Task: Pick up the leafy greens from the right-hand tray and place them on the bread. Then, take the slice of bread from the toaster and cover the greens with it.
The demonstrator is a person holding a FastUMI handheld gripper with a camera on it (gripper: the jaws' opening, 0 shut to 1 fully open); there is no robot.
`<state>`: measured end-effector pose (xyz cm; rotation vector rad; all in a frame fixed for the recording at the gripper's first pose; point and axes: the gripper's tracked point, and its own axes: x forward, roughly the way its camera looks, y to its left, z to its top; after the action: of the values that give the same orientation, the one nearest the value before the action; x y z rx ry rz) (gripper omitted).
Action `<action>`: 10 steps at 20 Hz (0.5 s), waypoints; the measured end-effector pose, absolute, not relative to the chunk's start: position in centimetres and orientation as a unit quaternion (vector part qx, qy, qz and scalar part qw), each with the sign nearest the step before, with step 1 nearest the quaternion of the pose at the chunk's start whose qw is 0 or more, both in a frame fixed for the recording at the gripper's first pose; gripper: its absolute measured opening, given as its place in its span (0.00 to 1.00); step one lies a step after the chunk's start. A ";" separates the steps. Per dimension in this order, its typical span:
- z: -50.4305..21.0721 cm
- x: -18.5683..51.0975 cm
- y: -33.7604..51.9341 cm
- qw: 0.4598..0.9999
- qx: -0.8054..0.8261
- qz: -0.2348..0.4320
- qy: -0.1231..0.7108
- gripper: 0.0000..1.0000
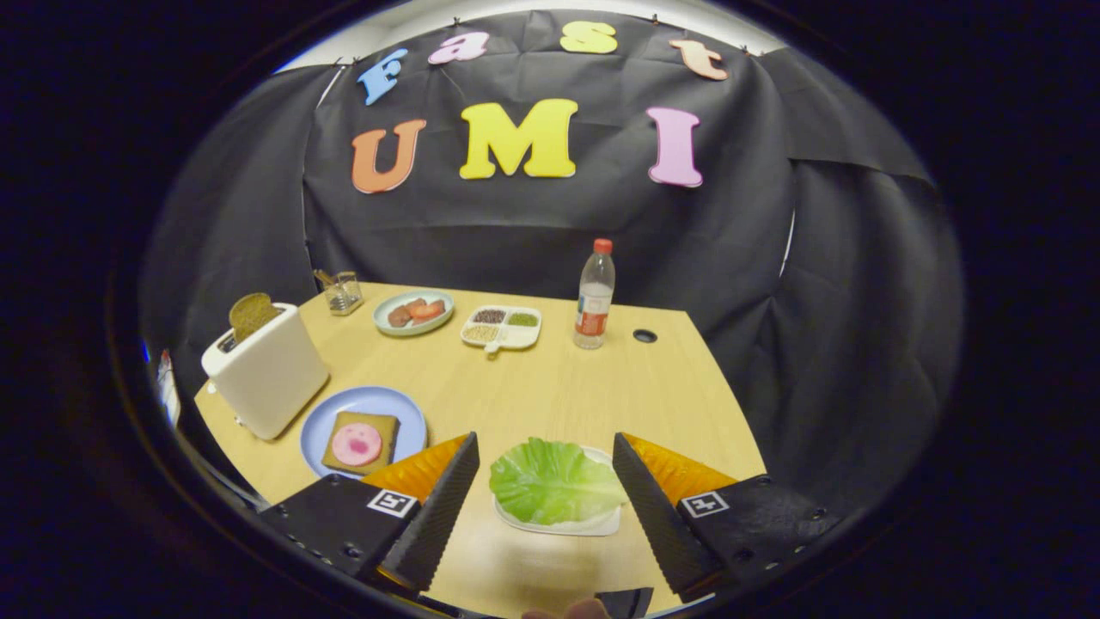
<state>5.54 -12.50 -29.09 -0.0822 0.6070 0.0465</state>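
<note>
Here the gripper [543, 447] jaws gape (touching nothing) around leafy greens [554, 481].

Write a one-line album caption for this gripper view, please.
Open gripper with jaws either side of the leafy greens on their tray, bread waiting on the blue plate.

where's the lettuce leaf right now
In the gripper view the lettuce leaf lies on a small white tray between the open gripper's two fingers, to the right of the blue plate with the bread.
</note>
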 end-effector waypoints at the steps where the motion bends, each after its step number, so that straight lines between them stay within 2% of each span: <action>1: -30.4 6.0 -12.7 0.950 -0.037 0.023 0.310 0.95; 10: -40.4 8.8 -14.3 0.917 -0.042 0.012 0.397 0.95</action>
<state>8.79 -14.29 -40.39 -0.0862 0.8158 0.0239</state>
